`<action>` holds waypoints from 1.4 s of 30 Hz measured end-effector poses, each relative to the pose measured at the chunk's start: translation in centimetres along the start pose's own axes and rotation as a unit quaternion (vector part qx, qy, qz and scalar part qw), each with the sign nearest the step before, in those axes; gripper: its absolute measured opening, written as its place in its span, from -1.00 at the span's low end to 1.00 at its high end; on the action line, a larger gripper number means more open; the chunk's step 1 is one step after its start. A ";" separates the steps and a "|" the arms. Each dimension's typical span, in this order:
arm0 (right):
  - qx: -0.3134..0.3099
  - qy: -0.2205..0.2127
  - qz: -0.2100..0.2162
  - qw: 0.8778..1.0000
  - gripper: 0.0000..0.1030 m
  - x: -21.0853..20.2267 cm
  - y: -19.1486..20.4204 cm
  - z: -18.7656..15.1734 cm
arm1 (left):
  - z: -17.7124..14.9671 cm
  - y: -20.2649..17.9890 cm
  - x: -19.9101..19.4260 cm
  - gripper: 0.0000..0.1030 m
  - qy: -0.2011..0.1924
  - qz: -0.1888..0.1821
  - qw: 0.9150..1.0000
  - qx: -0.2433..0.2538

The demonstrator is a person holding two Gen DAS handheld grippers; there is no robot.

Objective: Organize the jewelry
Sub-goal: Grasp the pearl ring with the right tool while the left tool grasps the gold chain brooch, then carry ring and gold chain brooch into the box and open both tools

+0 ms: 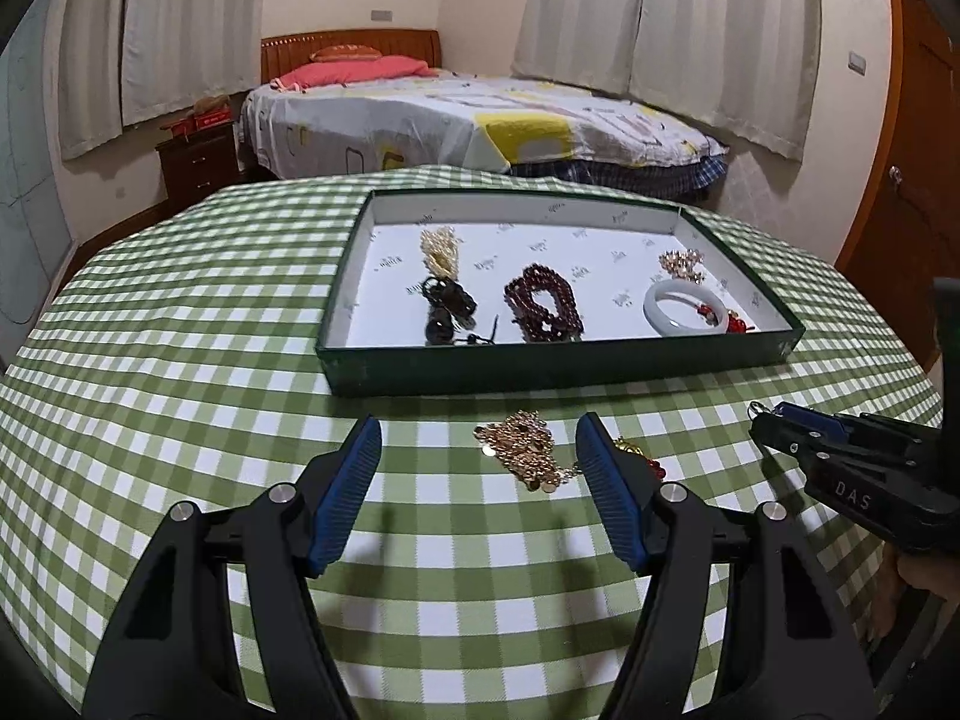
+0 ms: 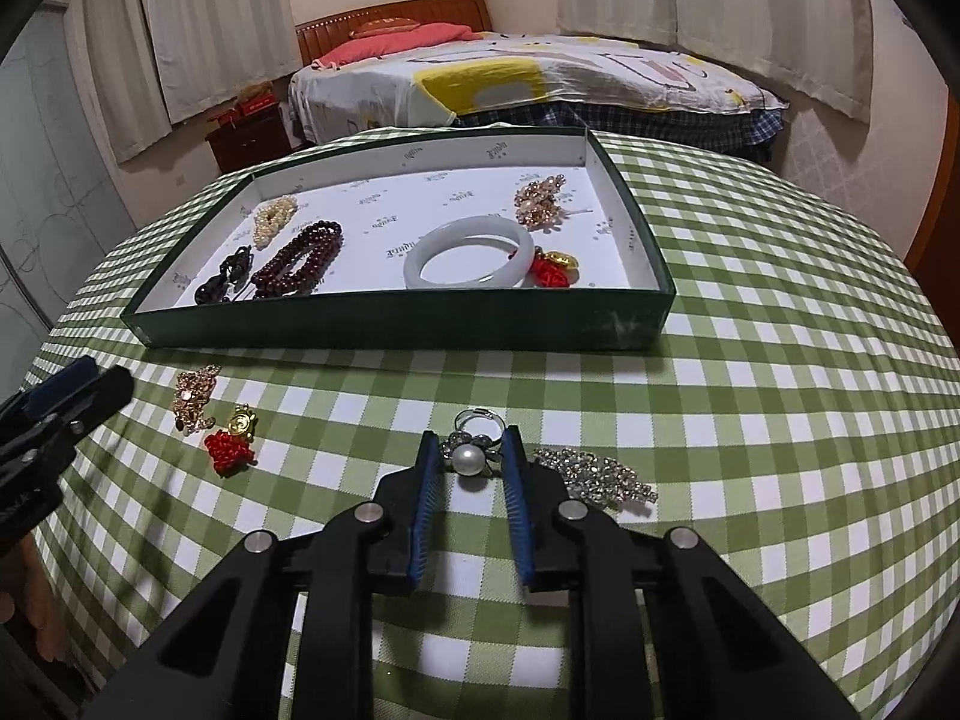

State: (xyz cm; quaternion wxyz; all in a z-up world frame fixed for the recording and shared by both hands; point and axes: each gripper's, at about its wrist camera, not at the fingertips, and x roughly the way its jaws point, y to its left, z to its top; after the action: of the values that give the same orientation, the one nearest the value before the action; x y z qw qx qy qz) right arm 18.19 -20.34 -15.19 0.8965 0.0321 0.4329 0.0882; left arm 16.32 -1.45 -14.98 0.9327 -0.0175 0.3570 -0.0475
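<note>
while a green-checked table [image 2: 750,360] fills both frames, the green tray [image 2: 390,324] at upper centre holds a white bangle [image 2: 468,252]; the left gripper [image 1: 480,450], jaws apart, hovers over a gold chain [image 1: 528,444], and the right gripper [image 2: 468,456] pinches a pearl ring [image 2: 467,457] at frame centre.

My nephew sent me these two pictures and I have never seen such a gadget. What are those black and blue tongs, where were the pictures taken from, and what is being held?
A person holds hand tongs, each carrying a camera looking along its fingers. The left tongs stand open over a gold bracelet on the checked tablecloth. The right tongs have a pearl ring between their fingers; whether they grip it is unclear. A green tray holds sorted jewelry, including a white bangle.
</note>
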 end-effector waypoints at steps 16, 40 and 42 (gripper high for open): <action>0.012 -0.004 0.018 1.000 -0.57 0.0 -0.5 -0.1 | 0.6 -1.0 4.6 -0.49 0.080 -0.018 0.997 -0.007; 0.011 -0.033 0.024 0.999 -0.57 -1.6 -0.1 0.5 | 1.3 0.8 -0.3 -0.78 0.016 -0.041 0.999 -0.017; 0.008 -0.039 0.025 0.999 -0.57 -2.0 0.1 0.7 | 1.7 0.7 -1.2 -0.79 0.002 -0.038 0.999 -0.013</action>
State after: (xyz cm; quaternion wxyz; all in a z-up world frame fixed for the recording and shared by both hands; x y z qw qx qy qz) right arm 17.48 -20.58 -13.25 0.9097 0.0539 0.3978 0.1060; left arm 16.66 -0.64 -12.98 0.9292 -0.0431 0.3587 -0.0786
